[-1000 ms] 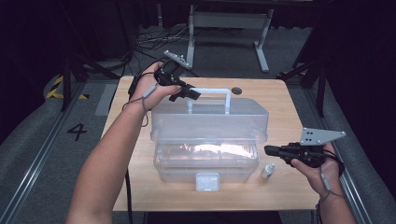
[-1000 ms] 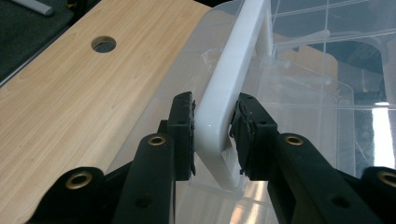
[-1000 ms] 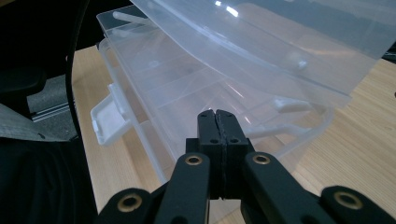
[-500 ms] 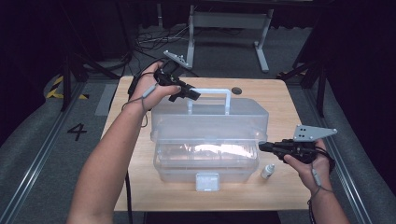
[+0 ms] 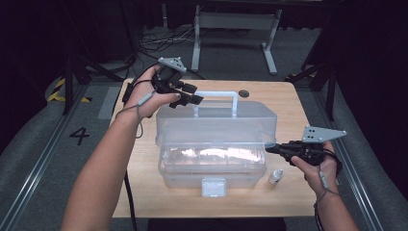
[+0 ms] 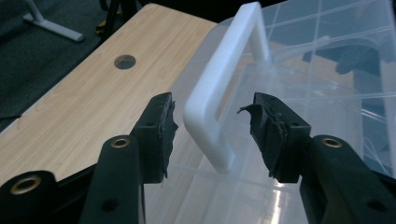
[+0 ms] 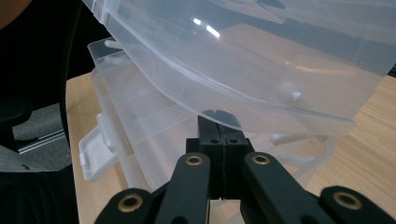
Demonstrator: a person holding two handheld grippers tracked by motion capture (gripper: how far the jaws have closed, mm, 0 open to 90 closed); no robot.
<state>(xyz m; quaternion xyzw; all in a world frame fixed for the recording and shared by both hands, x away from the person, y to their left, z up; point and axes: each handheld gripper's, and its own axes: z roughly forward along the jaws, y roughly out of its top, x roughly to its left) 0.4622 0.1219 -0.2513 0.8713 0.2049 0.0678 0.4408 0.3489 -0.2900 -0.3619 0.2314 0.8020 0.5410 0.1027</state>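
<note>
Lid half raised, handle between open tongs

Box (image 5: 211, 166) of clear plastic sits mid-bench (image 5: 288, 103), its lid (image 5: 216, 122) tilted up and back. The left tongs (image 5: 191, 96) stand wide, one jaw on either side of the near upright of the white handle (image 6: 212, 98); neither pad touches it in the left gripper view. The right tongs (image 7: 223, 154) are closed flat together with nothing between them, tips just under the lid's right edge, as if propping it. A small dropper bottle (image 5: 275, 176) stands just below and beside them on the bench.

My reading: the opening of the box is under way. Next the left tongs would need to close on the handle and swing the lid further back, while the right ones steady or clear out.

Whether the right tips actually bear on the lid is hard to tell. The box's contents are blurred by glare; the front latch (image 5: 213, 186) looks undone.
</note>
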